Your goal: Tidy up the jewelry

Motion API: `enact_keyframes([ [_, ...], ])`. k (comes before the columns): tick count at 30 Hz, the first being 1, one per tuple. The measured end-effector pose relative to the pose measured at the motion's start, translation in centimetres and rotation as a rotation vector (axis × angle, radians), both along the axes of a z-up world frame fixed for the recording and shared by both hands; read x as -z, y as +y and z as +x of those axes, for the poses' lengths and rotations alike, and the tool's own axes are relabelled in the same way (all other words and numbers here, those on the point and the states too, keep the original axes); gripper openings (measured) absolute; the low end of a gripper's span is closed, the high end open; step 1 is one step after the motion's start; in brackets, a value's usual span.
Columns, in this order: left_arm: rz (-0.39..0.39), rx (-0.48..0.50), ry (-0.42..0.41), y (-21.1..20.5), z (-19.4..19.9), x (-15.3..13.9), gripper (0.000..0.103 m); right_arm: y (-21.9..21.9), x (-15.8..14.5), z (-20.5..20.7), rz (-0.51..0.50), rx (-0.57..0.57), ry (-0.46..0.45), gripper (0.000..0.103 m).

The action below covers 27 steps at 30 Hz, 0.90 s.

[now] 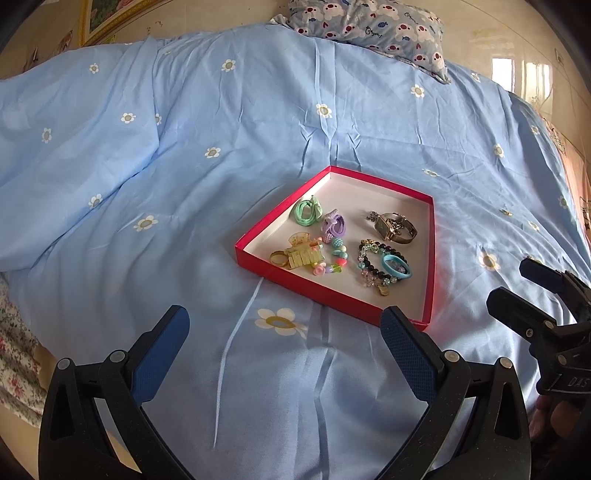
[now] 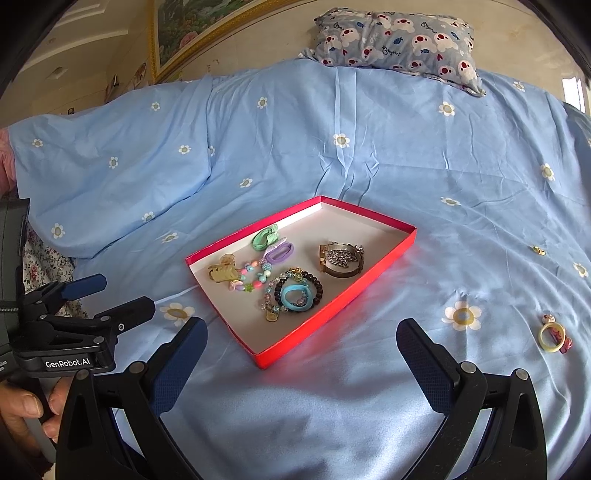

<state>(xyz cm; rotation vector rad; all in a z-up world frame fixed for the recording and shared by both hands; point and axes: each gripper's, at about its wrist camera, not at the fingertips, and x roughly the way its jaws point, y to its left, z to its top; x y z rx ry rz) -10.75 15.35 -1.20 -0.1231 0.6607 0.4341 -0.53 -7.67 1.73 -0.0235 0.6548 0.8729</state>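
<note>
A shallow red tray [image 1: 255, 260] [image 2: 325, 317] lies on the blue flowered bedspread. Inside it are a watch [image 1: 395, 226] [image 2: 341, 260], green [image 1: 307, 211] and purple [image 1: 334, 226] hair ties, a yellowish hair claw [image 1: 304, 254] [image 2: 223, 273], a pastel bead bracelet [image 1: 338, 258], a dark bead bracelet [image 1: 380, 264] [image 2: 295, 291] and a blue hair tie [image 1: 396, 266]. Outside the tray, to its right, lie a cream ring with a red piece [image 2: 553, 334] and a small gold item [image 2: 538, 250] [image 1: 506, 212]. My left gripper [image 1: 284, 332] and right gripper [image 2: 301, 349] are both open and empty, near the tray's front edge.
A patterned pillow [image 1: 373, 27] [image 2: 399, 38] lies at the head of the bed. A framed picture [image 2: 192, 33] hangs on the wall at left. A floral cloth [image 1: 14, 350] shows at the bed's left edge. A hand [image 2: 26, 410] holds the left gripper's handle.
</note>
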Motion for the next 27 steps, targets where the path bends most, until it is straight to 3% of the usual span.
enact_keyframes([
  [27, 0.000, 0.005, 0.005, -0.07, 0.20, 0.14, 0.103, 0.04, -0.10, -0.04, -0.002, -0.003, 0.003, 0.103],
])
